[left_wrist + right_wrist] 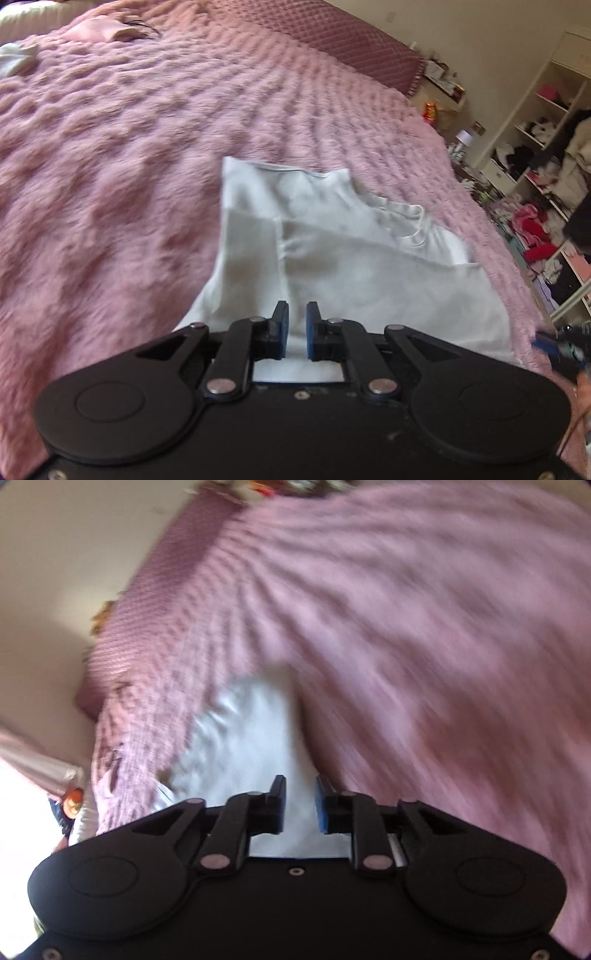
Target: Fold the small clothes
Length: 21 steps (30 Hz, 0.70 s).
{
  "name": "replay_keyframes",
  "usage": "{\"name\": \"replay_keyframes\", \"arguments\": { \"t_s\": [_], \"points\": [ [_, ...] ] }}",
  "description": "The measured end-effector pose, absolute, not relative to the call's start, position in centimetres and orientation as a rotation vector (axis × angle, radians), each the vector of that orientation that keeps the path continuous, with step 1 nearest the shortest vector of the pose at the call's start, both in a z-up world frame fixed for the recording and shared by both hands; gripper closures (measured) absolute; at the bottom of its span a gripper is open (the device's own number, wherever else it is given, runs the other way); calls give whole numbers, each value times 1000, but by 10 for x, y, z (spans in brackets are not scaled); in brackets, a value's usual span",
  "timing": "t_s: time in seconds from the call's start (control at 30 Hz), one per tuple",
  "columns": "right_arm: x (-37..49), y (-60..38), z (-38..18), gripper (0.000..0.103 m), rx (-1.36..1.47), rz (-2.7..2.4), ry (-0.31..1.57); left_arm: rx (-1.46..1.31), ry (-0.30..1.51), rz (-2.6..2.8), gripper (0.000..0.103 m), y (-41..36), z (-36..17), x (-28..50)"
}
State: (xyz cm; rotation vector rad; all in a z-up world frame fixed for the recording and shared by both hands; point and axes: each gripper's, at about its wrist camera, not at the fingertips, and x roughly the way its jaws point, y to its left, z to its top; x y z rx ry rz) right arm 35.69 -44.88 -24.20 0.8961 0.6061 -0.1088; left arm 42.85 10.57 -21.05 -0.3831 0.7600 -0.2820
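A white garment (332, 236), partly folded with its ribbed neckline showing, lies on a fluffy pink blanket (129, 166) that covers the bed, close to the bed's right-hand edge as the left wrist view shows it. The left gripper (297, 328) hangs low over the near part of this garment, its blue-padded fingers (283, 325) drawn nearly together with only a narrow slit between them; white cloth shows in that slit and beneath the jaws, but whether the pads pinch a fold of it cannot be told. At the far right edge of the same view the tip of the right gripper (554, 345) appears just beside the garment's near right corner. In the right wrist view, heavily blurred, the right gripper (300, 805) has its jaws a little apart, and the white garment (240, 746) lies straight ahead of and below them, running away from the fingers along the blanket's (406, 627) left edge; the pads do not visibly press on the cloth. Far up the bed, well apart from the garment, lie a pale pink piece of clothing (99, 31) and a small white piece (16, 59). Beyond the bed's right side stands an open white shelf unit (546, 166) crammed with clothes
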Motion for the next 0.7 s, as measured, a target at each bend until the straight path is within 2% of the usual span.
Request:
{"name": "replay_keyframes", "arguments": {
  "t_s": [0.03, 0.07, 0.27, 0.5, 0.63, 0.7],
  "points": [
    [375, -454, -241, 72, 890, -84, 597, -378, 763, -278, 97, 102, -212, 435],
    [394, -461, -243, 69, 882, -81, 585, -374, 772, -276, 97, 99, -215, 441],
    [474, -493, -272, 69, 977, -133, 637, -353, 842, -264, 83, 85, -237, 475],
    [496, -502, -296, 69, 1140, -121, 621, -350, 857, -268, 79, 85, -251, 485],
    [499, -502, -302, 69, 1217, -118, 591, -313, 856, -278, 70, 80, -251, 485],
    [499, -500, -300, 89, 1215, -80, 594, -299, 855, -287, 65, 75, -250, 485]
  ]
}}
